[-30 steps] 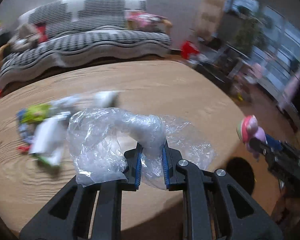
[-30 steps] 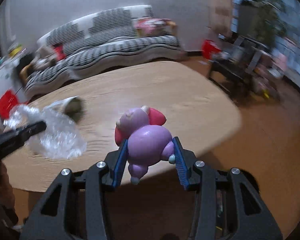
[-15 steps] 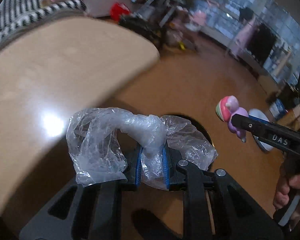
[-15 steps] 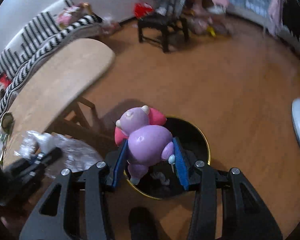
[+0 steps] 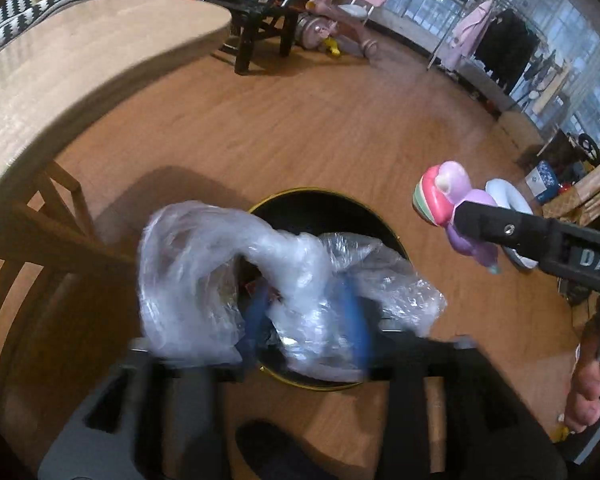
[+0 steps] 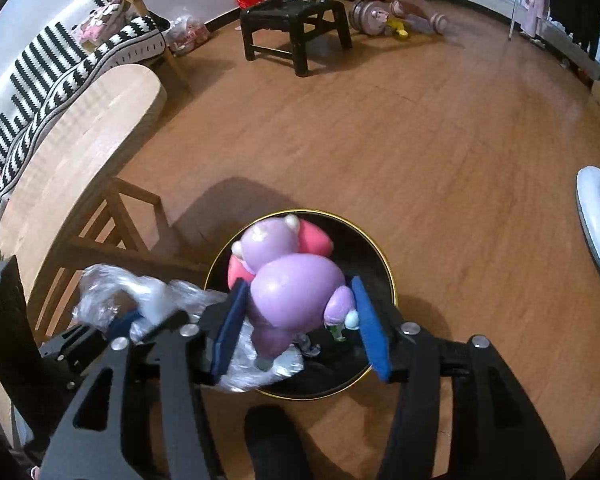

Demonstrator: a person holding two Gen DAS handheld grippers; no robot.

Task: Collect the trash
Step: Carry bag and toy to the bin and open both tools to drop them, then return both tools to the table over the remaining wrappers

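Observation:
A black bin with a gold rim (image 5: 384, 224) (image 6: 382, 258) stands on the wooden floor, right under both grippers. My left gripper (image 5: 306, 320) (image 6: 140, 312) hangs over it and its jaws are opening. The crumpled clear plastic bag (image 5: 204, 272) (image 6: 108, 288) lies loose between the blue pads. My right gripper (image 6: 300, 328) (image 5: 500, 232) also points down into the bin with its jaws opening. The purple and pink toy figure (image 6: 292, 284) (image 5: 448, 196) sits between its pads, with gaps at both sides. Bits of trash show inside the bin.
The light wooden table (image 5: 80, 60) (image 6: 80, 140) curves along the left, with a wooden chair (image 6: 120, 232) tucked under it. Further back are a black chair (image 6: 296, 20), a striped sofa (image 6: 40, 72) and toys. A white ring (image 6: 596, 220) lies on the floor at right. A dark shoe (image 6: 272, 440) is beside the bin.
Both grippers have swung off the table and down over the floor bin. Both pairs of jaws have widened, so the bag and the toy are no longer pinched.

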